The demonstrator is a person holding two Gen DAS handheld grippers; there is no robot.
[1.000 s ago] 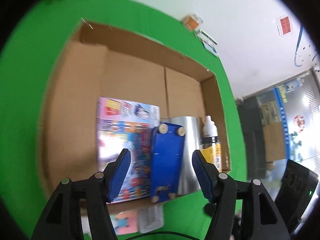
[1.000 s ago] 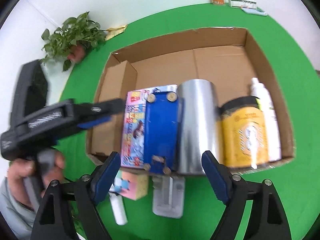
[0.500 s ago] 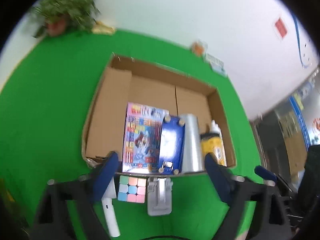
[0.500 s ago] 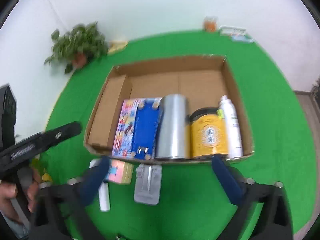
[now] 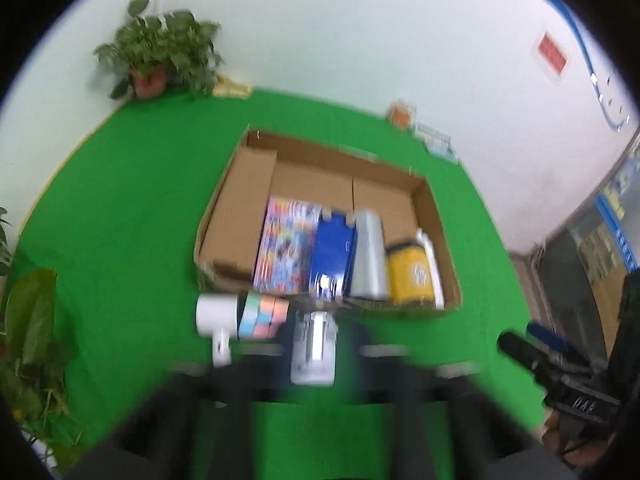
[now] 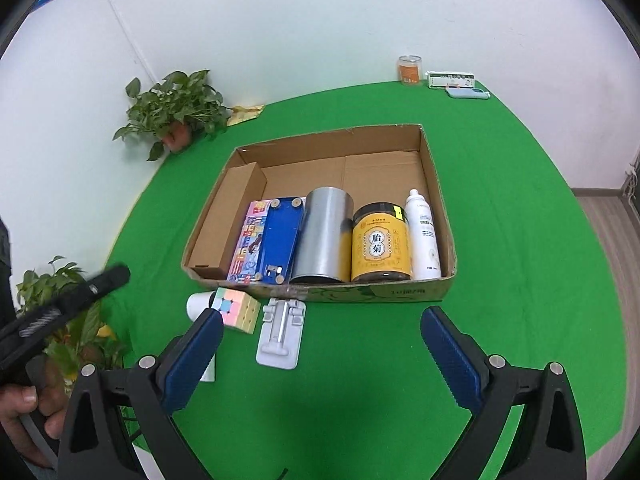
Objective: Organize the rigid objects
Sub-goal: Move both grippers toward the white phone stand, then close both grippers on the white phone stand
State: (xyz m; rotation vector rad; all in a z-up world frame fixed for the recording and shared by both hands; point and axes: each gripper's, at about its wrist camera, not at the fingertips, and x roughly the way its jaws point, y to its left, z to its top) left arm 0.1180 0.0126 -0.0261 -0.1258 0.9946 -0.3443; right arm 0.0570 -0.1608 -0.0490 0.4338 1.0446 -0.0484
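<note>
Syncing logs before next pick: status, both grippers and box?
Right gripper open, empty. Left gripper blurred, state unclear. Brown cardboard box holds five items; pastel puzzle cube, grey phone stand outside. Nothing blocking.

Open cardboard box (image 6: pixel 436 216) with five items side by side; pastel cube (image 6: pixel 236 309) outside.

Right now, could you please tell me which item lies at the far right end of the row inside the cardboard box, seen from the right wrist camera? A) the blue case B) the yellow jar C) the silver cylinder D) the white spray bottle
D: the white spray bottle lies against the right wall of the cardboard box, just past the yellow jar.
</note>
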